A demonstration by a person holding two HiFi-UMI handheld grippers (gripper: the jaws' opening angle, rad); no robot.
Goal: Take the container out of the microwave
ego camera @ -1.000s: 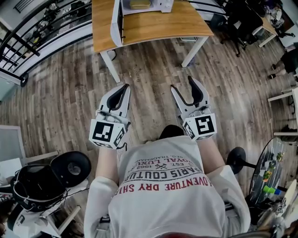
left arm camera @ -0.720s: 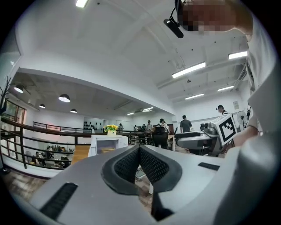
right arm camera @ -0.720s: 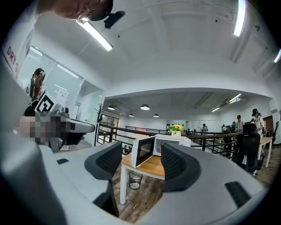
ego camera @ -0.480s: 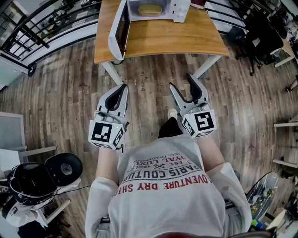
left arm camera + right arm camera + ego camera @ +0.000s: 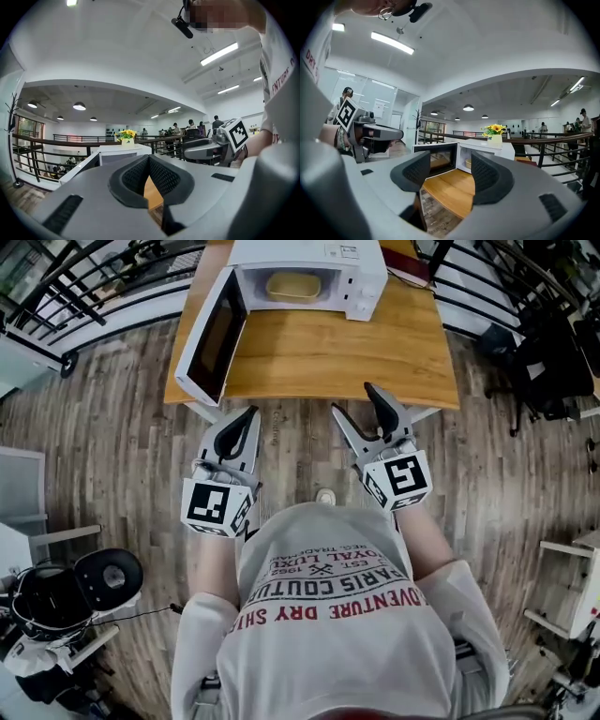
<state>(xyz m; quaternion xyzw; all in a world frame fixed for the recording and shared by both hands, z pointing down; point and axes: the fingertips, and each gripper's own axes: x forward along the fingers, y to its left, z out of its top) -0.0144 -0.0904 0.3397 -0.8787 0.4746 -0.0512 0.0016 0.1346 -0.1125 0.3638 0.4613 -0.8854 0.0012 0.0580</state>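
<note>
- Head view, nearest: a pale, soft sweatshirt [image 5: 337, 615] bears upside-down print; the dark letters read in part "ARIS COUTU", the red ones "VENTURE DRY SH".
- Left claw [image 5: 246, 414], grey moulded plastic with dark ribbed pads, is clenched on nothing: its tips meet, leaving a narrow wedge-shaped gap below them. Its cube carries black-and-white square markers.
- Right claw [image 5: 354, 399], built the same, is released, its pads standing well apart and empty.
- Both hang over a floor [image 5: 122, 427] of streaky grey-brown planks, just short of the surface's near edge.
- Beyond, the surface [image 5: 319, 357] is smooth, honey-coloured wood.
- On it sits a boxy white microwave [image 5: 309, 259], its dark-windowed door [image 5: 211, 338] swung wide to the left.
- Inside the cavity lies the container [image 5: 293, 285], a pale tan rounded rectangle, well apart from both claws.
- Yellow flowers [image 5: 494, 129] show above the microwave's top.
</note>
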